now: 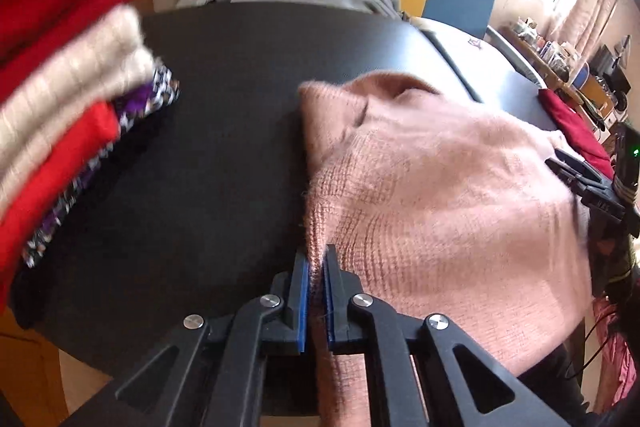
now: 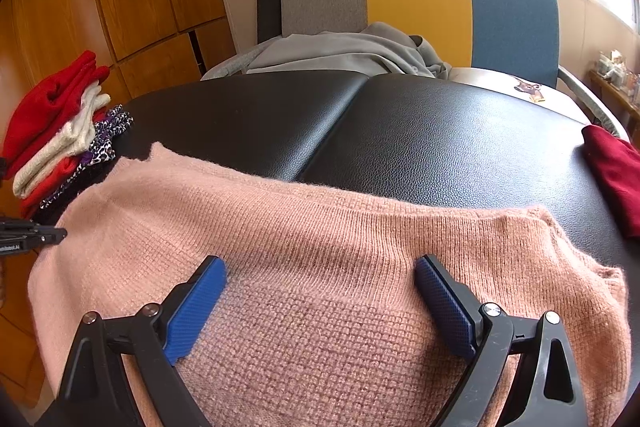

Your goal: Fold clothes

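The pink sweater lay spread over the near half of the black padded bench, low in the frame. The left tongs were clamped on its fuzzy left edge, likely to lift that side for a fold. The right tongs hovered wide apart over the ribbed knit, gripping nothing. Folded clothes were stacked at far left.

A dusty-pink knit sweater is lying on a black table. At 9 o'clock a stack of folded clothes is showing red, cream and red layers over a purple-and-white leopard print. At 3 o'clock a dark-red garment is sitting — behind, a chair is showing 3 bands: grey, yellow, teal. The pads are showing blue.
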Demonstrator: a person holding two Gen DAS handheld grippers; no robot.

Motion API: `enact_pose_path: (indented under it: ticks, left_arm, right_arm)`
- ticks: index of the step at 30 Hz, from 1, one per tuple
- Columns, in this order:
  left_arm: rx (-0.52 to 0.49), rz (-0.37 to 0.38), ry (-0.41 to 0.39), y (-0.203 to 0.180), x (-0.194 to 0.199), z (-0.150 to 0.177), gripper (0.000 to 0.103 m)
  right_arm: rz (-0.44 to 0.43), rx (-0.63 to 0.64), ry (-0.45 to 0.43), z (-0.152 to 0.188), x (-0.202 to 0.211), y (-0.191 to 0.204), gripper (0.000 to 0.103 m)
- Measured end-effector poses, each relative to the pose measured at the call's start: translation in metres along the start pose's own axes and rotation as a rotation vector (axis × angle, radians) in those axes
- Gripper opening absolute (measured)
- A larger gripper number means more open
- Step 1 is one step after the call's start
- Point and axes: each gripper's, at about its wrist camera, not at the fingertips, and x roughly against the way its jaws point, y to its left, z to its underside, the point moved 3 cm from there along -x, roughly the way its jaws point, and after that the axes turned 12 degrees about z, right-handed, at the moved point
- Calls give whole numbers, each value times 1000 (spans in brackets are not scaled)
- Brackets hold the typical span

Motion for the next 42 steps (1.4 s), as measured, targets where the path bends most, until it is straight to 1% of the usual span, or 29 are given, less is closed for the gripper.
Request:
enact_pose_path:
  ticks: [1, 2, 3, 5, 8, 11, 12, 14, 16, 17, 20, 21, 23, 25, 26, 29, 32, 36, 37, 40, 42]
  left_arm:
    - [6, 29, -24, -1, 6, -5, 11]
    - [9, 43, -48, -1, 12, -12, 14]
    - [8, 44, -63, 0, 17, -18, 15]
    - [4, 36, -76, -1, 22, -32, 15]
    - [-42, 71, -72, -16, 19, -53, 16]
    - [-118, 49, -10, -32, -10, -75, 16]
    - [-132, 43, 21, -37, -20, -79, 16]
    - [-166, 53, 75, -51, -40, -79, 16]
    - [-226, 30, 107, -66, -56, -76, 16]
    - [-226, -7, 111, -64, -64, -75, 17]
    - [-169, -164, 100, -42, -83, -74, 16]
    - [-139, -174, 90, -36, -85, -75, 16]
    - [-64, -144, 64, -26, -83, -77, 16]
    - [-49, -126, 51, -27, -78, -78, 15]
    - [-42, -97, 40, -27, -71, -77, 15]
    - [18, 8, 0, -16, -43, -70, 16]
    - [54, 77, -24, 3, -14, -60, 19]
    - [99, 192, 27, 20, -7, -57, 20]
    - [110, 210, 40, 23, -8, -55, 20]
    - [128, 243, 83, 28, -21, -53, 20]
    - [119, 230, 100, 28, -31, -54, 20]
  right_arm:
    - [2, 2, 1, 0, 0, 1, 97]
    - [6, 5, 2, 0, 1, 2, 97]
    - [11, 9, 3, -1, 1, 2, 97]
    - [20, 18, 7, -1, 1, 4, 97]
    - [17, 18, 8, -2, 1, 5, 98]
    - [11, 16, 8, -2, 1, 6, 99]
    - [10, 15, 8, -2, 1, 6, 99]
    - [11, 16, 8, -3, 1, 6, 99]
    - [17, 19, 9, -3, 0, 7, 99]
    - [22, 21, 12, -3, -1, 8, 99]
    - [60, 21, 8, -3, -3, 9, 99]
    - [65, 16, 10, -3, -3, 9, 99]
    - [64, 2, 20, -4, -6, 7, 99]
    - [69, 8, 15, -4, -5, 8, 99]
    - [69, 9, 11, -4, -4, 9, 99]
    - [53, 1, 5, -4, -2, 7, 100]
    - [42, -7, 2, -4, -2, 7, 100]
    - [40, -8, 2, -5, -2, 8, 100]
    - [42, -7, 2, -4, -2, 8, 100]
    - [47, -4, 3, -5, -2, 10, 100]
    - [48, -3, 4, -5, -2, 10, 100]
